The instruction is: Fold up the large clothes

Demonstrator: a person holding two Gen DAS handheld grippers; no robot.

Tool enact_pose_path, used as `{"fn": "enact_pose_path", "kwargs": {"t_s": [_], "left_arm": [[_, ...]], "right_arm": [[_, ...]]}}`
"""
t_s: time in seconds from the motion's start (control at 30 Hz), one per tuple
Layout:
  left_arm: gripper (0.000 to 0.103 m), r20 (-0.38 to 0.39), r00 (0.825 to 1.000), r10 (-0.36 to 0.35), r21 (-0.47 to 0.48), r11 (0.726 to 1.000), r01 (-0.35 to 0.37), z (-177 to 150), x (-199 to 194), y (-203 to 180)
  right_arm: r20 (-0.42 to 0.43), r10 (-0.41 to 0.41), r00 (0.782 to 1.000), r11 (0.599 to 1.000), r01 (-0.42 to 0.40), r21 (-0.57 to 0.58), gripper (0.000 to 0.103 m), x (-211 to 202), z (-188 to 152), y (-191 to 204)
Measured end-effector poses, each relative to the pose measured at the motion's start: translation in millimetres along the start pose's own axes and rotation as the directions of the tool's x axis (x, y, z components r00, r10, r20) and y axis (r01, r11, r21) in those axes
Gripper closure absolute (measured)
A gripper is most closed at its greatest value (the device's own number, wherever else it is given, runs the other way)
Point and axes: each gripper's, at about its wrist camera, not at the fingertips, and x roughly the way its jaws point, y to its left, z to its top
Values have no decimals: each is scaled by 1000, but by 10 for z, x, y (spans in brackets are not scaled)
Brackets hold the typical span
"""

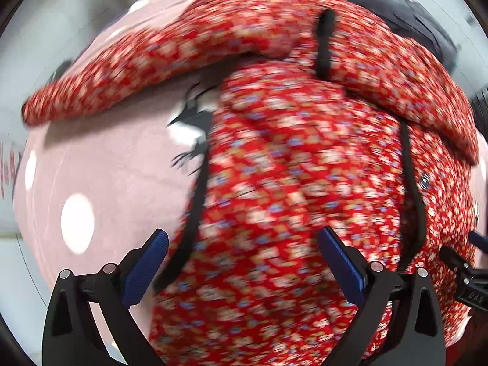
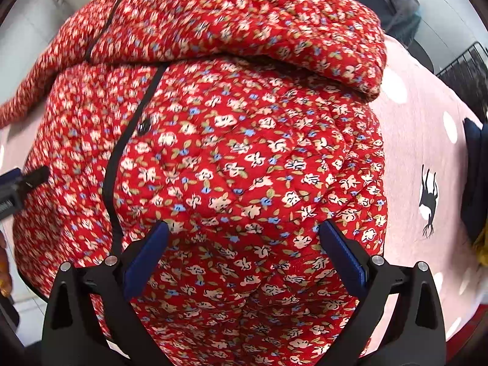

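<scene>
A red quilted floral jacket [image 1: 289, 183] with black trim lies on a pink spotted sheet [image 1: 106, 167]. Both sleeves are folded across its upper part. My left gripper [image 1: 242, 238] is open and empty, over the jacket's lower left part near the black edge trim [image 1: 195, 207]. My right gripper [image 2: 244, 228] is open and empty over the jacket's [image 2: 244, 158] lower right part. The right gripper's tip shows at the right edge of the left wrist view [image 1: 466, 262]. The left gripper's tip shows at the left edge of the right wrist view [image 2: 18, 183].
The pink sheet [image 2: 427, 158] has white dots and a black deer print [image 2: 428, 201]. A dark blue and yellow item [image 2: 477, 183] lies at the sheet's right edge. A dark grey garment [image 1: 411, 15] lies beyond the jacket. A white wall stands behind.
</scene>
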Motion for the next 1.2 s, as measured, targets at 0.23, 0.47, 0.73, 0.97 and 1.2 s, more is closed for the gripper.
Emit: {"fn": "enact_pose_path", "kwargs": {"t_s": [0.23,0.47,0.73,0.97,1.2], "left_arm": [[7,-15,999,-29,-218,976,25,-53,3,646],[7,44,999,-30,-343,938,43,98,-95,1215],[7,143,988,-59,-511,850,125,467,-185,1900],[7,128,981,-148,-620,760,196,1185,157,2062],[7,99,971,-218,-674,703,227,1304,482,2164]], "right_arm": [[-17,-28,999,999,27,-40,6,72,-79,199],[-25,-36,999,996,34,-77,6,45,-219,316],[-29,-32,999,994,29,-102,6,-51,-334,492],[20,-75,997,985,78,-151,6,-311,-434,645],[10,-99,995,978,99,-181,6,-381,-523,776]]}}
